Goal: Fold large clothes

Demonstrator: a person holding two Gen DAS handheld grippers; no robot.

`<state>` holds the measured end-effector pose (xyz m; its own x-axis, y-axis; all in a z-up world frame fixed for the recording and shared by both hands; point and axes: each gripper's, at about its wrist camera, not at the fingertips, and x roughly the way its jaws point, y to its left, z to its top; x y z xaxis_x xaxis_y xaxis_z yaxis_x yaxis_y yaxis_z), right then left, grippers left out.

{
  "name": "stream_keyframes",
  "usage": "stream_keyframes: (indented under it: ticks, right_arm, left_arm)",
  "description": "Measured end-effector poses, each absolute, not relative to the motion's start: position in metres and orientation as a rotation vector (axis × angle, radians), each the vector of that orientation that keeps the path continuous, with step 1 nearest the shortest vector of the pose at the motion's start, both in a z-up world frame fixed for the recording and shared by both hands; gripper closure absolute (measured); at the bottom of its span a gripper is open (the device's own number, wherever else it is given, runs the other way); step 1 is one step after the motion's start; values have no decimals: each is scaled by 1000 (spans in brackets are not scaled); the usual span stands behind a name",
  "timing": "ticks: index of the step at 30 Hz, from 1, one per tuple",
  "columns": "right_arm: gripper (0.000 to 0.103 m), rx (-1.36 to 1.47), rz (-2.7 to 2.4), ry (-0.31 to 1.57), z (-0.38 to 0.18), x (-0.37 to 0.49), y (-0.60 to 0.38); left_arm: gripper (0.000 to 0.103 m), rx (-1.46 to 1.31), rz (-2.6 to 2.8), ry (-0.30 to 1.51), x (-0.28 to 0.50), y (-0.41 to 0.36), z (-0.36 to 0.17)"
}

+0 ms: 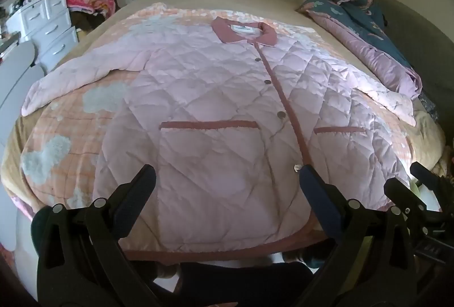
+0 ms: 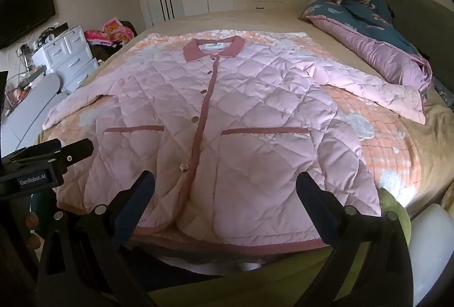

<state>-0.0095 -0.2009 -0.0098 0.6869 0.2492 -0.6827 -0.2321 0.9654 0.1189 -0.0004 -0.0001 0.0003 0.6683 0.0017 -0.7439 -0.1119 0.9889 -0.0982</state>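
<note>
Hovering above near hem of pink quilted jacket [image 1: 215, 97], spread flat, front up, buttoned, on bed [image 1: 334, 32]; collar far, hem near, long axis running straight away. Left gripper [image 1: 227, 179] over left pocket side, right gripper [image 2: 225, 188] over right pocket; both wide apart, holding nothing. Each sleeve about equally near its own-side gripper. Collar label [image 2: 214, 46] unreadable. "GenRobot.AI" legible on left gripper's body, seen from right wrist.
</note>
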Motion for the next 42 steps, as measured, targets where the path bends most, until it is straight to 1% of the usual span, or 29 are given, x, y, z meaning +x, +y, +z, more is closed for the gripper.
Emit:
stream_keyframes:
  ticks: [13,15,42]
  right_arm:
    - [4,31,259,767,3,-12,-195]
    - [4,39,259,761,-4,-12,-202]
    - [4,36,253,758,-1,-13,-204]
  left_arm:
    - [9,-132,51,838,-3,-3,0]
    - [9,-125,46,839,-3,-5,1]
    - [9,-129,47,838,-3,-6,2]
